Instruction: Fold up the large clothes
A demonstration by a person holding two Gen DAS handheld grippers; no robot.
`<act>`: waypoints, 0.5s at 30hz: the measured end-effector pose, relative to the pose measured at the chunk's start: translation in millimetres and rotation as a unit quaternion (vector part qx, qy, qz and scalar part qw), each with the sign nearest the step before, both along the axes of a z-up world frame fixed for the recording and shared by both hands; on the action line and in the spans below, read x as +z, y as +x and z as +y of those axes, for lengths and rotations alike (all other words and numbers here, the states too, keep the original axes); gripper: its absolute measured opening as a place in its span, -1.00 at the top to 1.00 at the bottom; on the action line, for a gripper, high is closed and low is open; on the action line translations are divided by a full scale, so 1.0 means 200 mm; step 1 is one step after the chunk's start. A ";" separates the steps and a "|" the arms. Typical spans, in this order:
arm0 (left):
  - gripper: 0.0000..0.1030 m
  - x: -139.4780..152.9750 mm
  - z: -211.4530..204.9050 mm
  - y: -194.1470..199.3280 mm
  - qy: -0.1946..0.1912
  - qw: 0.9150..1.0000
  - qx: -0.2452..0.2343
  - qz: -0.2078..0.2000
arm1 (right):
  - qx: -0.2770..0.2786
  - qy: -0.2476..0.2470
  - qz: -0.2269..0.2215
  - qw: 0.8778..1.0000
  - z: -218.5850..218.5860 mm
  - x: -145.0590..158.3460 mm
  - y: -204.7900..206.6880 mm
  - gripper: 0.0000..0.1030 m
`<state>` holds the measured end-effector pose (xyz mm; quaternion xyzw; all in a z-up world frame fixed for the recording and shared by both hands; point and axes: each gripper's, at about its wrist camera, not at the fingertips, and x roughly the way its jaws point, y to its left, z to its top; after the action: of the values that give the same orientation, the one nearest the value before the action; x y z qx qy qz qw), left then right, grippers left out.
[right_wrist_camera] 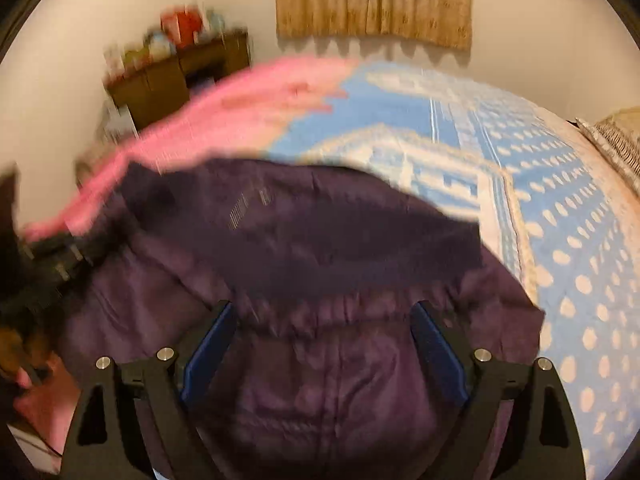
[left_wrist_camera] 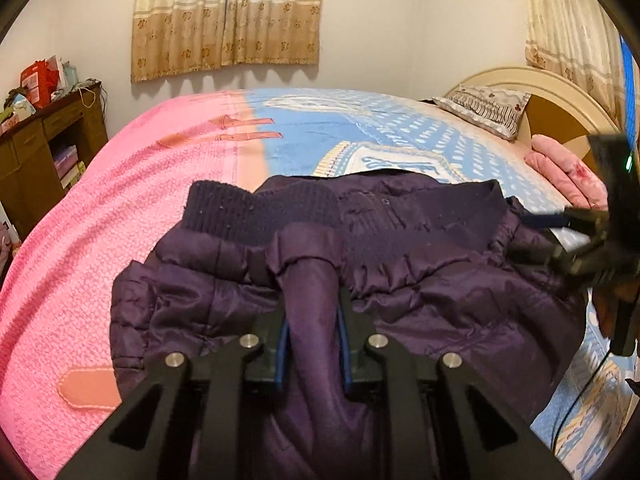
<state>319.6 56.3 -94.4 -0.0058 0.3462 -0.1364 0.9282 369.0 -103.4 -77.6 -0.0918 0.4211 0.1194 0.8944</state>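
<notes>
Each tool is built of matte black angular plastic: the left tool (left_wrist_camera: 314,320) and the right tool (right_wrist_camera: 322,344) have blue pads on the inner faces, round silver screws on the linkages and triangular cut-outs lower down.

Bed (left_wrist_camera: 120,208) with purple jacket (left_wrist_camera: 420,280), pillow (left_wrist_camera: 484,110), pink-and-blue cover

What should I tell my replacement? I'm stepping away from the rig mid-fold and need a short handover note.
Left hand-held gripper: shut on a pinch of the purple jacket.
Right hand-held gripper: open above the jacket, nothing between its pads.
The jacket lies bunched on the bed, ribbed hem toward the curtains.
Done: part of the jacket appears gathered over.
Left: regrip with the right, finish the folds, flatten.
</notes>
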 end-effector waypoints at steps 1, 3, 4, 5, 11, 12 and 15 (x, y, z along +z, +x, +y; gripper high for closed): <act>0.59 0.00 0.00 0.00 -0.002 1.000 0.000 0.000 | -0.003 -0.012 0.008 1.000 0.01 -0.04 0.01 -0.50; 0.59 0.00 0.00 0.00 -0.005 1.000 -0.003 -0.001 | 0.003 -0.019 0.001 1.000 0.01 -0.07 0.00 -0.09; 0.60 0.01 0.00 0.01 -0.004 1.000 -0.003 -0.002 | 0.006 -0.015 -0.015 1.000 0.01 -0.05 -0.02 0.25; 0.63 0.02 0.00 0.00 -0.006 1.000 -0.001 -0.006 | 0.008 -0.013 -0.030 0.999 0.01 -0.02 -0.04 0.55; 0.66 0.21 0.06 -0.05 -0.036 0.997 0.016 -0.060 | -0.003 0.001 -0.122 0.993 -0.03 0.21 -0.12 0.65; 0.66 0.23 0.05 -0.05 -0.033 0.997 0.021 -0.070 | -0.010 0.001 -0.139 0.990 -0.04 0.26 -0.12 0.66; 0.66 0.20 0.04 0.03 -0.012 0.997 0.037 -0.071 | -0.028 0.026 -0.140 0.989 -0.08 0.29 -0.05 0.66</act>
<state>326.4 64.2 -53.8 -0.0204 0.2770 -0.1063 0.9548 358.4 -119.2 -18.7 -0.0722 0.2909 0.0911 0.9497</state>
